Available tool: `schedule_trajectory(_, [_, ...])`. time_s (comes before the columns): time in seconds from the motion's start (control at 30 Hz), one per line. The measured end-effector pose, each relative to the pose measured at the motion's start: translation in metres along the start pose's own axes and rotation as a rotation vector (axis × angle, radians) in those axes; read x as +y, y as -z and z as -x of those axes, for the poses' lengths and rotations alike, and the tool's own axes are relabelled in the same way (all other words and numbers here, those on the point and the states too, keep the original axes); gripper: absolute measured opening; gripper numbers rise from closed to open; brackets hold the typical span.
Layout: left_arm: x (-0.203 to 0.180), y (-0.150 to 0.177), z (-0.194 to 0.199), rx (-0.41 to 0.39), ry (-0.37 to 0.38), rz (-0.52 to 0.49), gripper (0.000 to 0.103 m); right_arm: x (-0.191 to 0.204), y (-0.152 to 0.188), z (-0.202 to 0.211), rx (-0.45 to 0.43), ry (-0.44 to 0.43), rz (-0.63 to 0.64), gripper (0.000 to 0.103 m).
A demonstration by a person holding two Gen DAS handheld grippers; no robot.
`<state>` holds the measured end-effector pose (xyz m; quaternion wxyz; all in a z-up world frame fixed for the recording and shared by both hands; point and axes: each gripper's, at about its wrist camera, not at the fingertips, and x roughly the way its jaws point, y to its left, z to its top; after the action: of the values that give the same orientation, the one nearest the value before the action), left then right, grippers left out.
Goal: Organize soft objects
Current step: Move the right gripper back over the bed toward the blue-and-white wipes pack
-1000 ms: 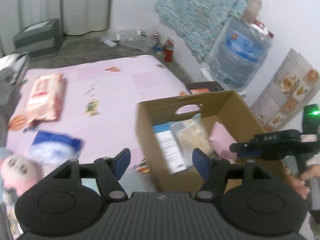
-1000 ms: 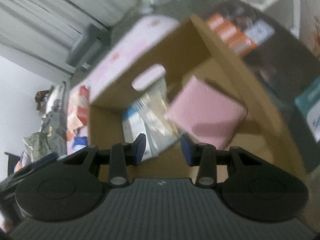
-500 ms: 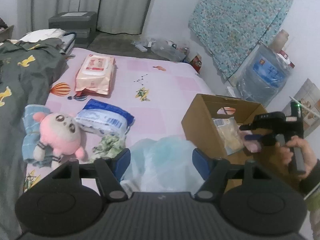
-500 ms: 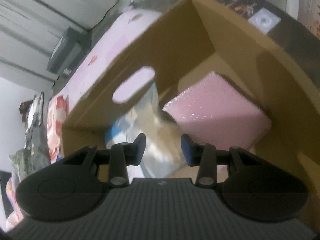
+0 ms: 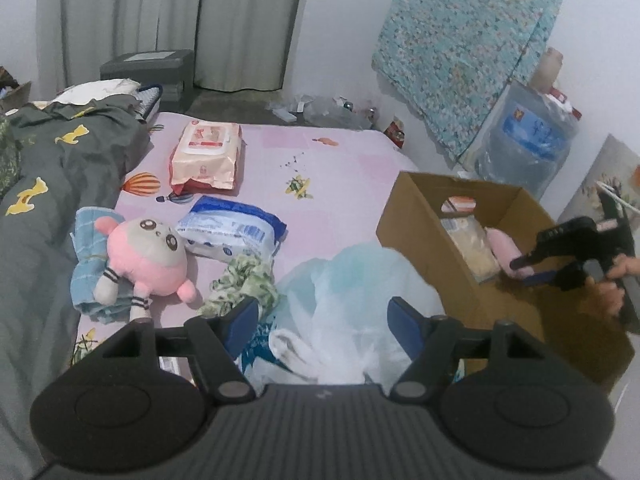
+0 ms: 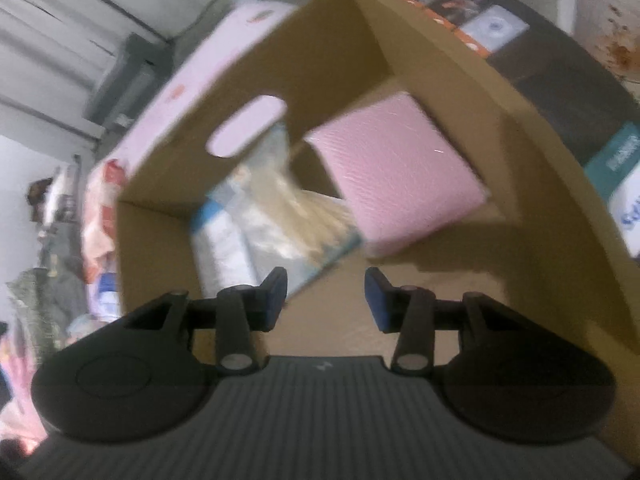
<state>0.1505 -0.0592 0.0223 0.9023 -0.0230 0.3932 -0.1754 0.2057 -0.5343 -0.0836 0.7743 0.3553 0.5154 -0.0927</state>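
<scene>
A: Box (image 5: 416, 216) status? Use it as the reference.

B: Cardboard, open top, sitting on the pink bed sheet (image 5: 340, 184) at the right edge. Inside: pink foam pad (image 6: 396, 172) against the far wall, clear bag of beige stuff (image 6: 280, 216) beside it, next to the wall with the handle cutout.

A: Right claw (image 6: 325, 294)?

B: Above the box, pointing down into it. Jaws apart, a narrow gap that has just been opening, nothing between the pads. Pink pad lies free just beyond the tips. That view is blurred, so fine detail is lost.

A: Left claw (image 5: 322, 326)?

B: Left of the box, over the bed. Jaws at a medium gap, have just been opening a bit. Pale blue plastic bag (image 5: 352, 300) bulges up between the fingers; can't tell if the pads touch it. The bag leans against the box's near wall.

A: What's outside the box?

B: All left of it on the sheet: green patterned cloth (image 5: 244, 284) just past the plastic bag, blue-white wipes pack (image 5: 232, 232) behind that, pink plush toy (image 5: 146, 258) further left lying on a blue towel (image 5: 86, 276). Orange-white wipes pack (image 5: 206, 156) well away, toward the curtains (image 5: 168, 20). Dark green blanket (image 5: 52, 168) at the far left edge.

A: The person?

B: Only a hand (image 5: 612, 284) on the right claw's grip, right of the box.
</scene>
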Motion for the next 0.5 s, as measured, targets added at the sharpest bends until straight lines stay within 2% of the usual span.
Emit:
schedule_trajectory(0.13, [0.001,0.012,0.0,0.023,-0.001,0.004,0.073,-0.01,-0.012,-0.015,-0.029,0.019,-0.064,0.043])
schedule_trajectory(0.27, [0.005,0.022,0.004,0.027,-0.016,0.017,0.073,-0.01,-0.02,-0.017,-0.072,0.023,-0.06,0.043])
schedule_trajectory(0.37, [0.009,0.028,0.009,0.02,-0.014,0.031,0.073,-0.017,-0.02,-0.016,-0.056,0.026,-0.078,0.043])
schedule_trajectory(0.5, [0.012,0.033,0.016,0.01,-0.049,0.008,0.073,-0.025,-0.01,-0.007,-0.027,0.033,-0.087,0.044])
